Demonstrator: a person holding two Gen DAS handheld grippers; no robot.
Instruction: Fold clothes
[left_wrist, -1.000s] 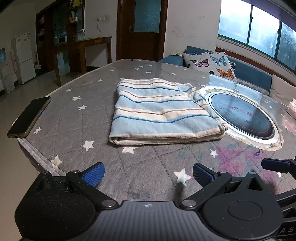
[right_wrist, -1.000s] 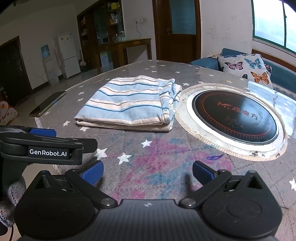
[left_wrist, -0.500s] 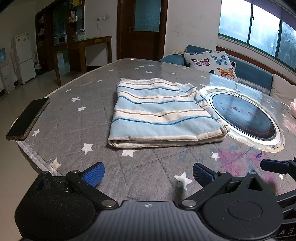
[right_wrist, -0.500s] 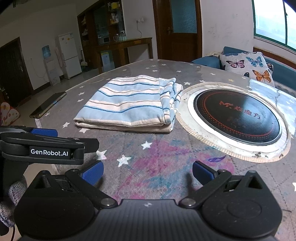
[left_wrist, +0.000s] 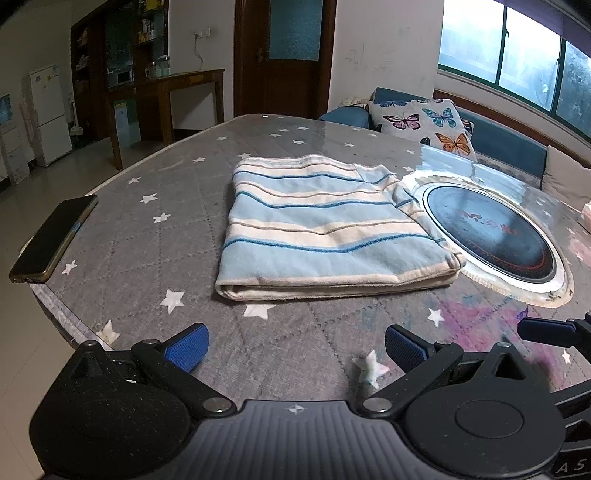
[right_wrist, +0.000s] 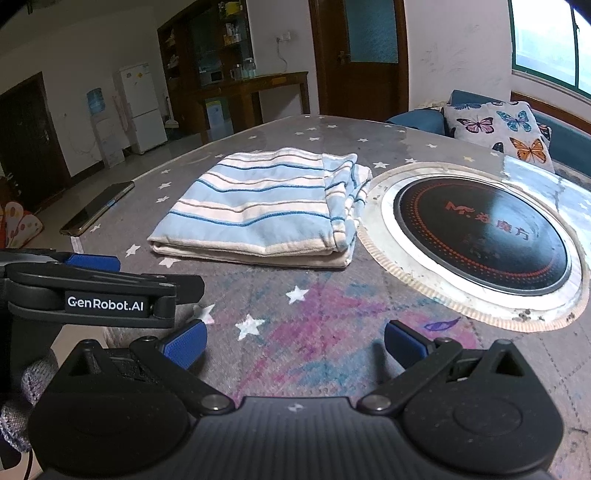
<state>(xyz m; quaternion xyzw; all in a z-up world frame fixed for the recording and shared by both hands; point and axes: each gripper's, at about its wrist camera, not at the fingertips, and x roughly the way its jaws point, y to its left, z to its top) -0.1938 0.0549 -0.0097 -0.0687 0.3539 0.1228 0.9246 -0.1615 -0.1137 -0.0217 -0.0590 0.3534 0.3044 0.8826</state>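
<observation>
A folded blue-and-cream striped garment lies flat in the middle of the star-patterned worktop, its right edge just beside the round black cooktop set into the surface. Both the left tongs and the right tongs hover at the near edge, spread wide and grasping nothing, well apart from the cloth. A dark phone overhangs the worktop's left edge.

Folded cloth on table, phone left, hob right.
</observation>
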